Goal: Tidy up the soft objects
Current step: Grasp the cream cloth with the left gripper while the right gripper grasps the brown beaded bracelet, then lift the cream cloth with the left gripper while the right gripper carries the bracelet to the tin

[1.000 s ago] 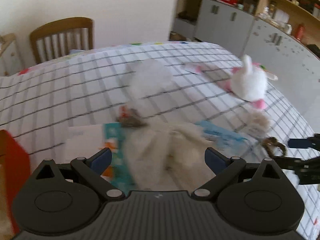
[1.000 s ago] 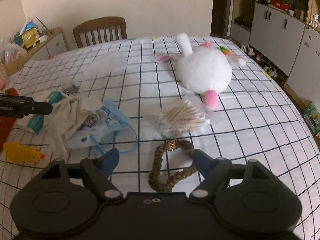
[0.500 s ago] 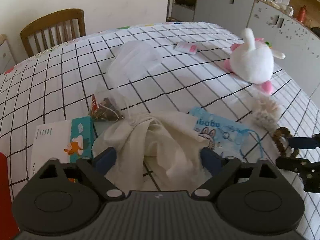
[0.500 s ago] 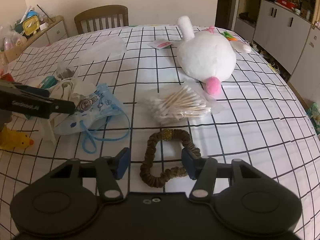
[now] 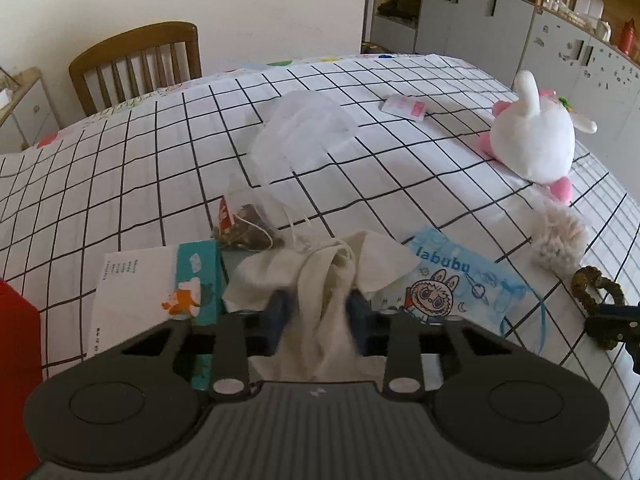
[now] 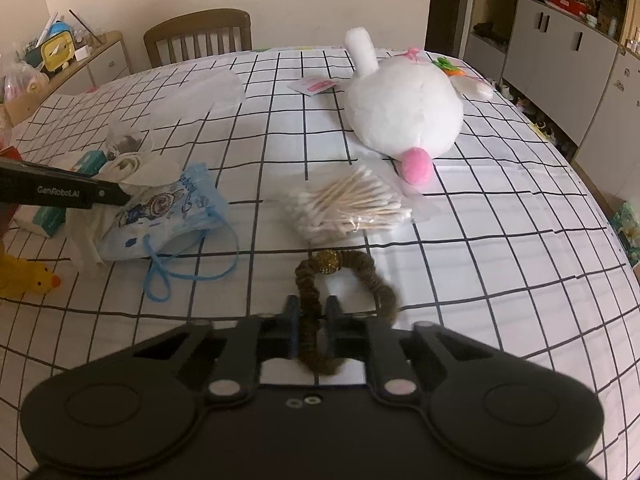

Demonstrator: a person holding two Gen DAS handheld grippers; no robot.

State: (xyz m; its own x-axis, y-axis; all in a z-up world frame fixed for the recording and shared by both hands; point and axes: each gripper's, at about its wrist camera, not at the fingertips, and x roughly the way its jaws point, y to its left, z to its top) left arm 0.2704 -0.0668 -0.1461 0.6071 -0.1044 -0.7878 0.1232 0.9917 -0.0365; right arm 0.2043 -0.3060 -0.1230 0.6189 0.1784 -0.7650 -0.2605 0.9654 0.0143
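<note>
My left gripper (image 5: 318,314) is shut on a crumpled cream cloth (image 5: 316,280) lying on the checked tablecloth; the cloth also shows in the right wrist view (image 6: 136,168). My right gripper (image 6: 312,314) is shut on the left side of a brown hair scrunchie (image 6: 344,276), which also shows in the left wrist view (image 5: 596,292). A white plush toy (image 6: 400,112) with pink parts lies further back on the right. A blue labubu pouch (image 5: 452,284) lies beside the cloth.
A bag of cotton swabs (image 6: 352,204), a tea bag (image 5: 244,228), a clear plastic bag (image 5: 304,132), a teal-and-white box (image 5: 160,292), a pink sachet (image 5: 404,106) and a yellow duck (image 6: 24,280) lie on the table (image 6: 500,240). A wooden chair (image 5: 136,64) stands behind it.
Both grippers have closed: the left one on the cream cloth, the right one on the scrunchie. Both moved forward and lower toward the table.
</note>
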